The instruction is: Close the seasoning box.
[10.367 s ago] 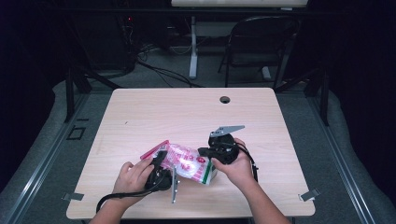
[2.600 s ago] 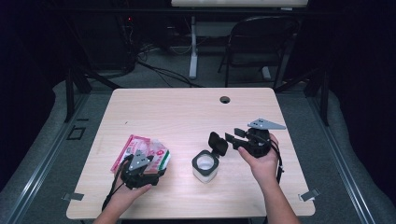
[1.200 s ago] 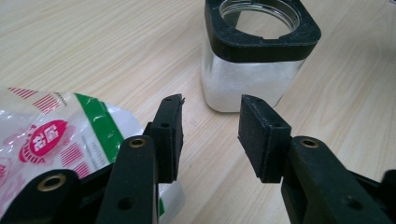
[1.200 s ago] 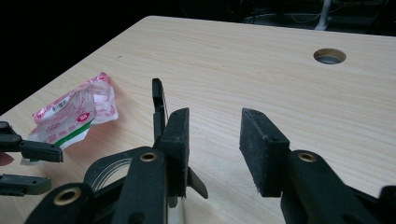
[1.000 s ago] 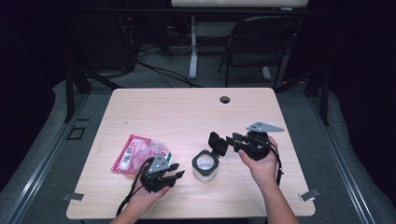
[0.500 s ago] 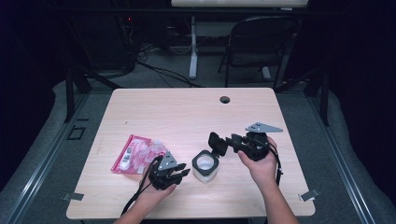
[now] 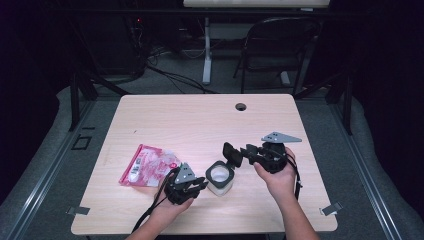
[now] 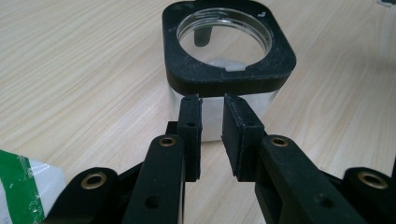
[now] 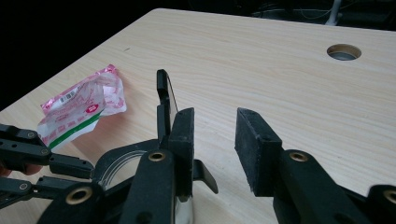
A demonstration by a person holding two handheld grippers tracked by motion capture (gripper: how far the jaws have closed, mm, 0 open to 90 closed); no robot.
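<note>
2 grippers flank a square clear container with a black rim [image 7: 219, 178] standing on the pale wood surface [image 7: 200, 120], near its front edge. Left gripper [image 8: 212, 112] has its jaws nearly together, a narrow gap left; they have just been closing, nothing between them, tips right at the container's near wall, contact unclear. Right gripper [image 9: 212, 140] has its jaws apart, nothing between the pads; the container's black hinged lid [image 9: 164, 100] stands upright just past its left jaw, whether touching I cannot tell. Pink-and-white plastic snack packet [image 7: 145, 165] lies flat left of the container, apart from it.
</note>
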